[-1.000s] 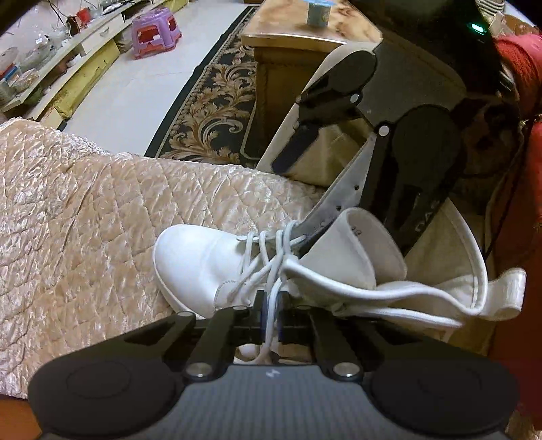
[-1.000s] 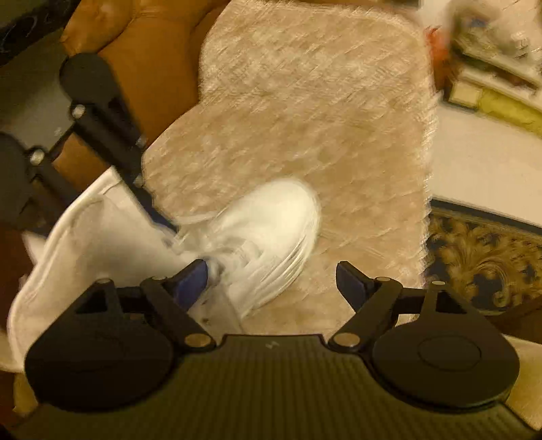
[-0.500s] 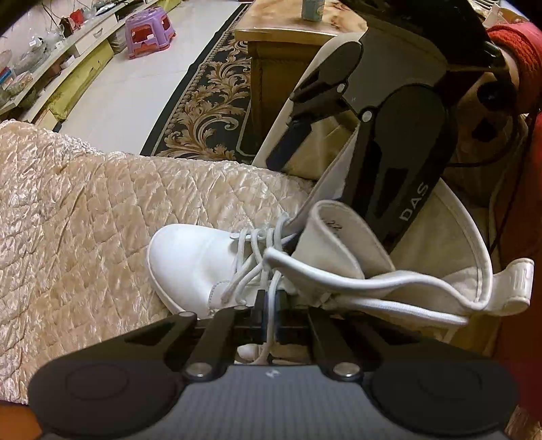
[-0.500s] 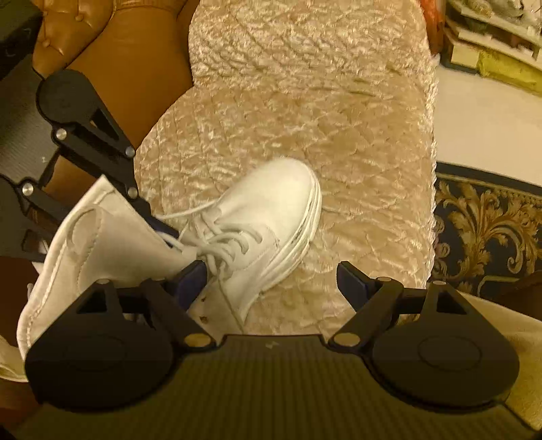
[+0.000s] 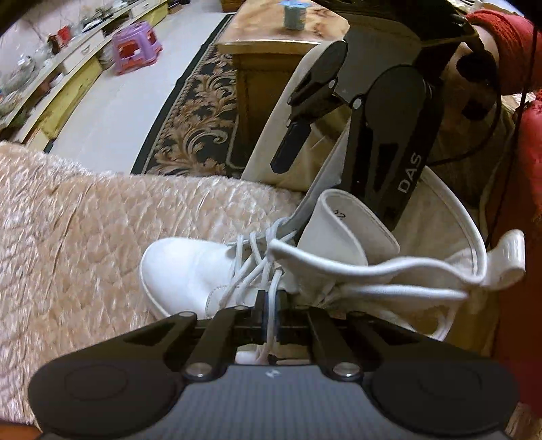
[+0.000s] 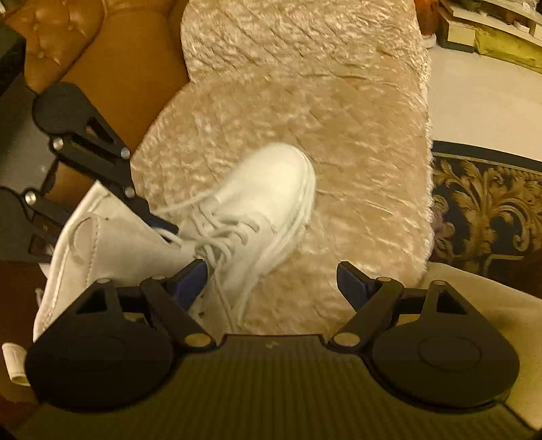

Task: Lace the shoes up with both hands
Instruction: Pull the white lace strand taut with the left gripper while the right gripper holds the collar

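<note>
A white high-top shoe (image 5: 189,270) lies on a quilted beige cushion (image 5: 84,237), toe pointing left, its tall shaft flopped open to the right. My left gripper (image 5: 270,304) is shut on a white lace (image 5: 271,281) that runs up to the crossed lacing. My right gripper (image 5: 289,194) hangs open above the shoe's tongue. In the right wrist view the shoe (image 6: 267,189) points up and right, and my right gripper (image 6: 272,276) stands wide open. Its left finger (image 6: 193,274) is close beside the lacing (image 6: 216,233). The left gripper (image 6: 162,226) comes in from the left, pinching the lace.
A wooden coffee table (image 5: 271,44) with a small cup (image 5: 294,13) stands beyond the cushion on a patterned rug (image 5: 200,128). A purple stool (image 5: 135,47) is farther back. A brown leather sofa (image 6: 101,50) borders the cushion (image 6: 338,169). A person's red sleeve (image 5: 508,50) is at the right.
The right gripper has rolled slightly above the shoe's shaft and stays open. The left gripper keeps its hold on the lace, and the shoe has hardly shifted.
</note>
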